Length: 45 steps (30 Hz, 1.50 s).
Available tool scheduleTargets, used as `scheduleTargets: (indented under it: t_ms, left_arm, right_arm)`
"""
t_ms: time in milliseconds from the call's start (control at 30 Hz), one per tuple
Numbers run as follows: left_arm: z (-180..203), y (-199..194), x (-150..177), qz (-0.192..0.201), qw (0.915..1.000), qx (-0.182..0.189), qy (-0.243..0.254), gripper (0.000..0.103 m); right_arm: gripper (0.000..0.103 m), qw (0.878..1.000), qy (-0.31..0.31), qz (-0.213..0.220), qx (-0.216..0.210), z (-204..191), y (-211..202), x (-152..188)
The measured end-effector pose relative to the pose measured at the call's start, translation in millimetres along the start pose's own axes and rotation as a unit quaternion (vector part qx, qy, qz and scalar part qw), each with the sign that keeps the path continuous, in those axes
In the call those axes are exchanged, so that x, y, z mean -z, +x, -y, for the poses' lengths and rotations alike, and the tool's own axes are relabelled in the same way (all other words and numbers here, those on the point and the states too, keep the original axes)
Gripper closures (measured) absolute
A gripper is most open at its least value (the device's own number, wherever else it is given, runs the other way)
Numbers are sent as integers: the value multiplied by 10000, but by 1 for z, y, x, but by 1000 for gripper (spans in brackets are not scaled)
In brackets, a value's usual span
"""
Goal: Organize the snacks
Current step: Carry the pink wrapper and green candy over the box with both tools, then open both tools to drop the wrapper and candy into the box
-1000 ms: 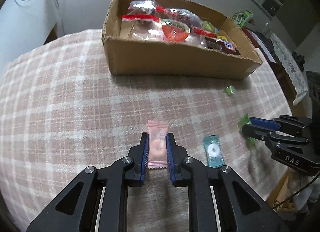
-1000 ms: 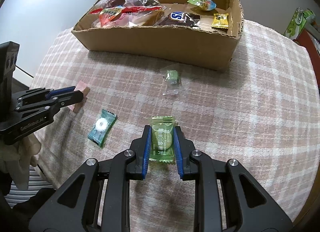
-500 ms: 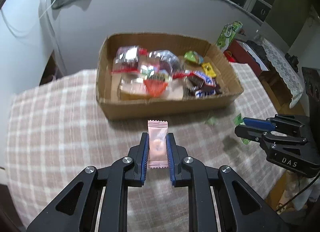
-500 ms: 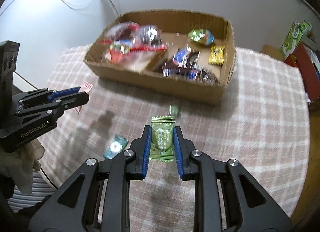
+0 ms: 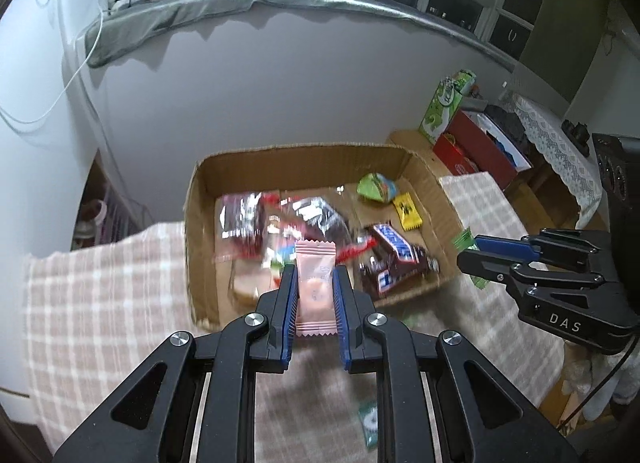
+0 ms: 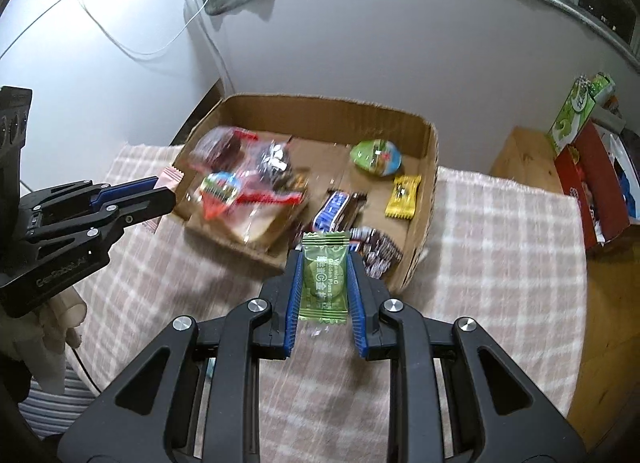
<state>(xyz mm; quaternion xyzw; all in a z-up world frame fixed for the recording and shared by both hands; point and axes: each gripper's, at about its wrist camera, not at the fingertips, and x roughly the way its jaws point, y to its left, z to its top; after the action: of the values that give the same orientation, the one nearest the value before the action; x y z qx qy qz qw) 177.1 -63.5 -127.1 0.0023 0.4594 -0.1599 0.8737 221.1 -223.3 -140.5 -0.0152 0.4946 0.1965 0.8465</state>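
Pink-and-white checked cloth (image 6: 500, 239) over the surface; grey fabric (image 5: 168, 19) draped along the window ledge, white cable (image 5: 72, 79) hanging down the wall, green carton (image 6: 572, 111) and red box (image 6: 592, 183) off to the right.

Pink candy (image 5: 315, 287), green candy (image 6: 323, 278)

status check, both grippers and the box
Left gripper shut on pink candy. Right gripper shut on green candy. Cardboard box ahead, path clear.
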Motion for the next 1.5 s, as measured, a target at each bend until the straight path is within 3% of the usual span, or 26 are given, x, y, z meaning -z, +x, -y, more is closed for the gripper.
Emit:
scheduleTargets:
  t_ms: [400,500,567,633,667,700,1200,1500]
  left_arm:
    - [-12,29,-27,-63,9996,92,-271,87]
    - [-12,30,-28,-81,9995,53,-284,85]
    - [-12,31,-27,-105,9995,27,-285,75]
    - [-13,30,-28,-95,9995,-14,-295,67]
    - [-13,30,-28,-97,9995,-53,-299,60]
    - [-14,30,-27,-85,9995,-69,-296,59]
    - [-15,6,-16,58,9992,-92,-393,59]
    - [-22,-18,16,69,9978,-79,-658,59]
  right_arm:
    - [80,9999,-2,-104,77,12,27,-24]
    - [80,9999,-59,-95,93,11,29,-28]
    - [78,9999,-79,-103,101,10,30,-29]
    - [53,9998,-85,-47,149,9,28,-29]
    - [47,9998,-82,7,158,9,26,-28]
    - [41,9999,-72,37,145,9,25,-28]
    - [40,9999,46,113,106,7,9,-18]
    - [40,9992,340,183,33,15,-14,9]
